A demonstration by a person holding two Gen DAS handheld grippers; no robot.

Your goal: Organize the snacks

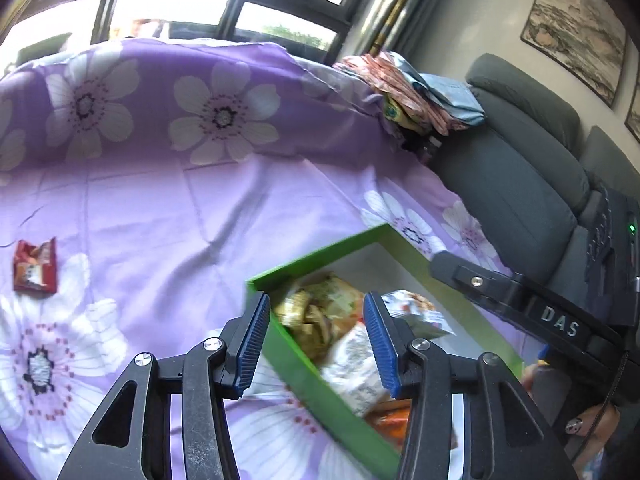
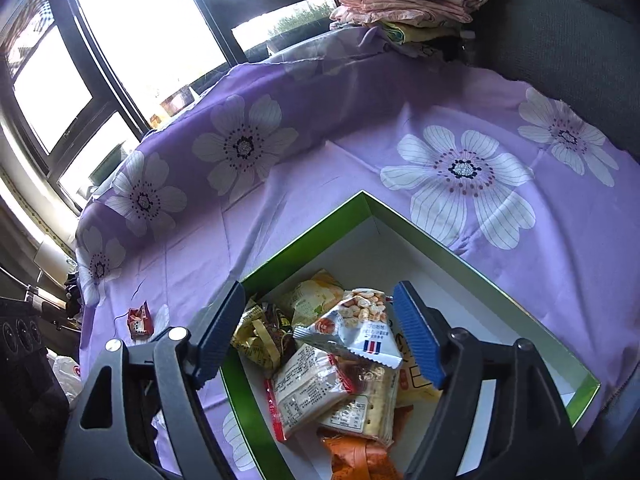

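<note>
Nearest the right wrist camera, the right claw (image 2: 318, 334) hangs released over the green box (image 2: 532, 304), jaws spread wide with nothing pressed between the pads; the blue-and-white nut packet (image 2: 356, 330) lies just below them on top of the pile. Around it sit a pale cracker pack (image 2: 308, 390), a yellow-brown packet (image 2: 262, 338) and an orange packet (image 2: 356, 458), all crowded into the near corner, with the far half of the box bare.

The left claw (image 1: 316, 344) is also released and empty, its jaws straddling the box's near wall, one pad outside, one over the snacks.

Further out on the purple flowered sheet (image 1: 160, 208), a small red packet (image 1: 35, 266) lies alone, well apart from the box: probably the last one to gather.

These packets look light, soft and crinkly, with slick film that may slide in the pads. The contents likely crush, so a gentle pinch on a sealed edge or a flat end seam seems safest, not across the belly. The red packet lies flat, so a low approach at one crimped end should work.

Beyond, folded cloths (image 2: 412, 4) rest on a grey sofa (image 1: 516, 184).
</note>
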